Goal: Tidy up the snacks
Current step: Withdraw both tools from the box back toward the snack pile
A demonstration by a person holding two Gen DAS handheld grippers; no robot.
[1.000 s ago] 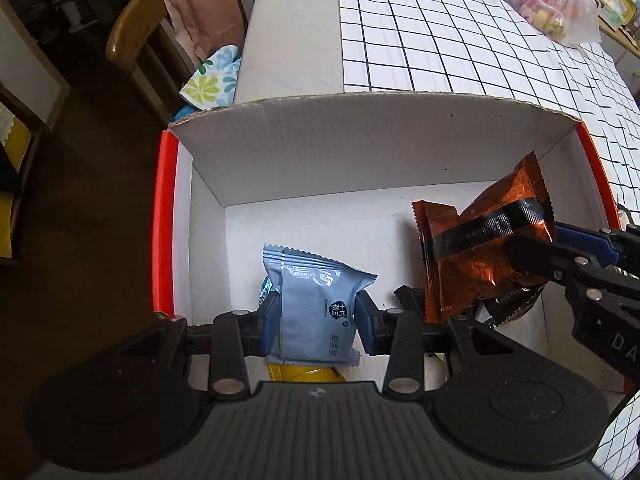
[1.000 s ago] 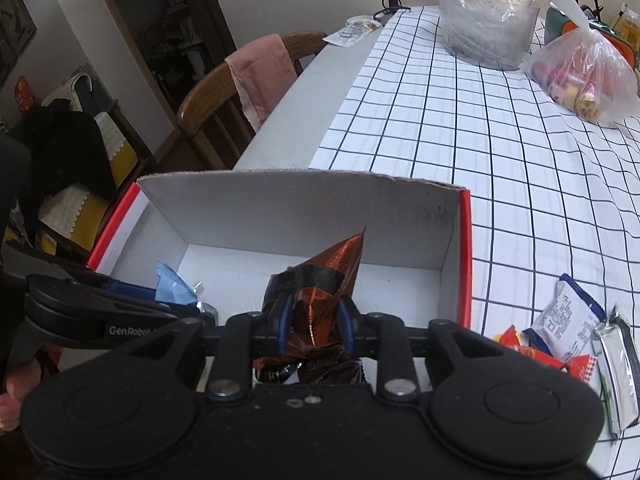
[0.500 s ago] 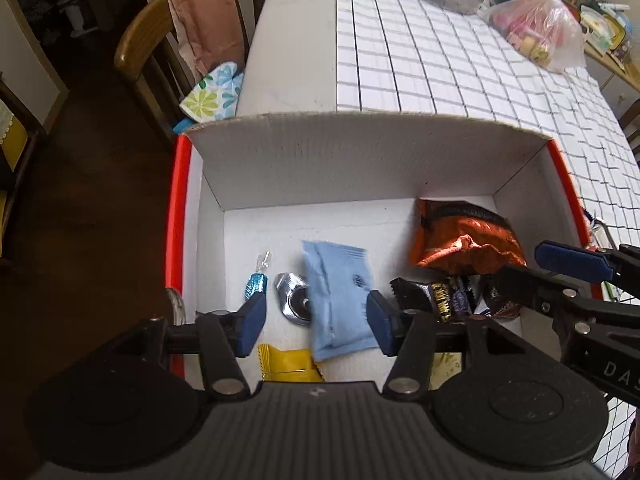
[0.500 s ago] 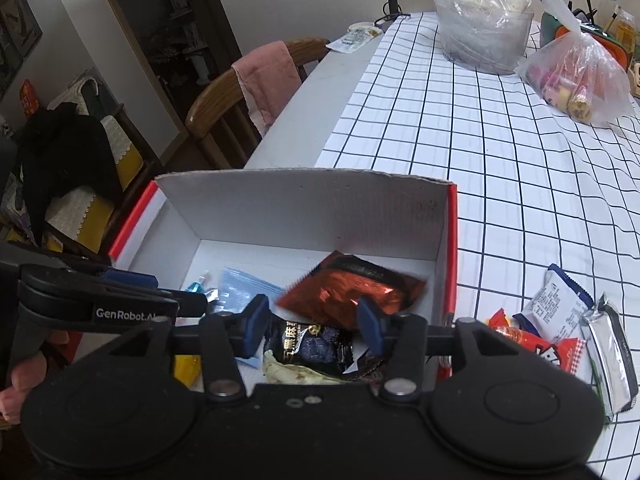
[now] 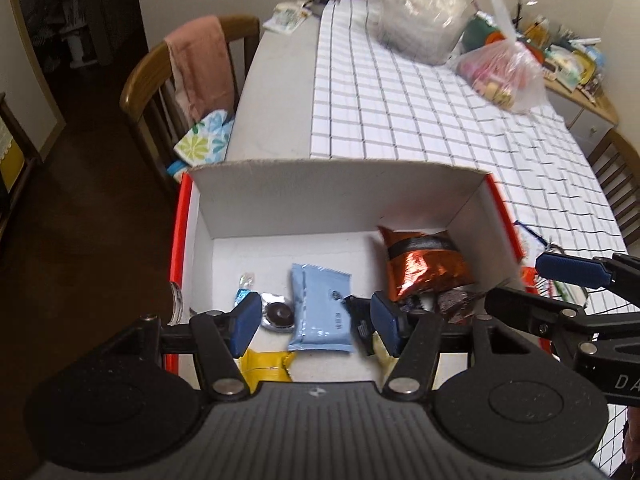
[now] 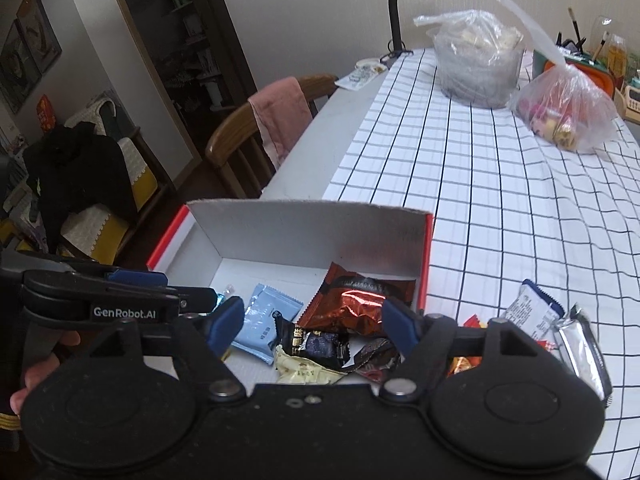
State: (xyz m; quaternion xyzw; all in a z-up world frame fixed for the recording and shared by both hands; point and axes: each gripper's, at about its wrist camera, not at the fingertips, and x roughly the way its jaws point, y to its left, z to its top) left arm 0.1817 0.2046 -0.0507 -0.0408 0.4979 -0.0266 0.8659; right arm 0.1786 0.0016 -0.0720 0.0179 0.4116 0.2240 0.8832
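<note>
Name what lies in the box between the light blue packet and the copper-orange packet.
In the right wrist view, a black wrapped snack lies between the light blue packet and the copper-orange packet, its top edge tucked under the orange one, inside the box.

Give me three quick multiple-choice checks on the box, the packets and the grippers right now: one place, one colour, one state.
1. Where does the copper-orange foil snack packet lie?
A. on the checked tablecloth
B. in the red-edged white cardboard box
C. on the chair

2. What colour is the flat packet in the middle of the box floor?
A. light blue
B. green
C. pink

3. How does the left gripper stand?
A. shut on a packet
B. open, holding nothing
C. out of view

Key: 1 B, it rests against the box's right wall; 2 A, its wrapper is pale blue; 3 B, its pads are spread apart above the packet.
</note>
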